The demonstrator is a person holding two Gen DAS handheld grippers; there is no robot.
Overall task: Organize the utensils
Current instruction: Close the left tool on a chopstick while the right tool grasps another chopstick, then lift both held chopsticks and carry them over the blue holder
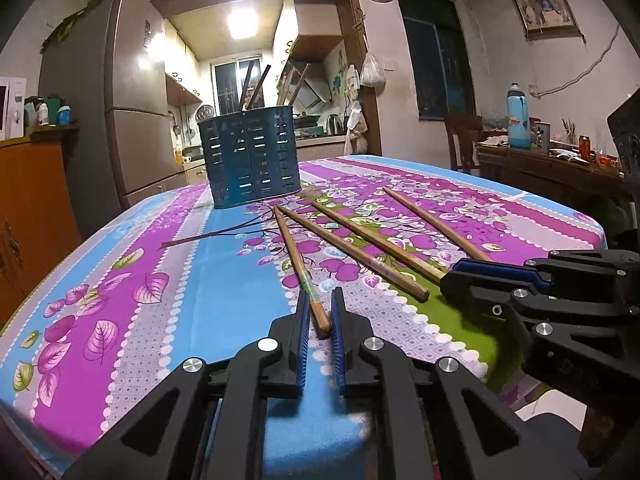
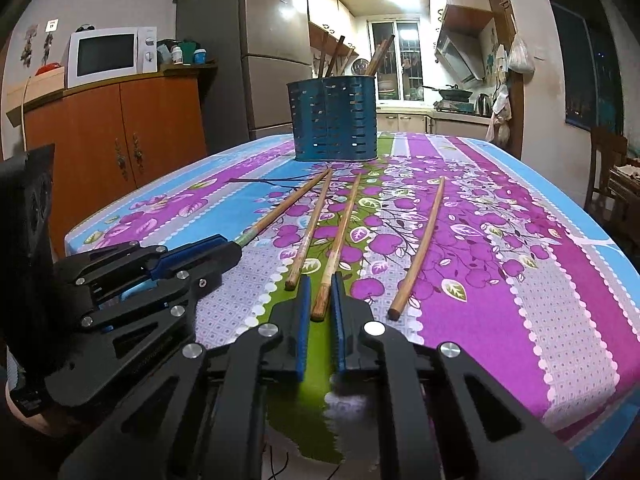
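Observation:
Several wooden chopsticks lie on the flowered tablecloth in front of a blue perforated utensil holder that also holds chopsticks; the holder also shows in the right wrist view. My left gripper straddles the near end of the leftmost chopstick, its jaws narrowly apart and touching or nearly touching it. My right gripper straddles the near end of the third chopstick in the same way. A second chopstick lies between them, and a fourth to the right.
The table has edges close at left and front. A fridge and an orange cabinet with a microwave stand at the left. A side table with a bottle and a chair stands at the right.

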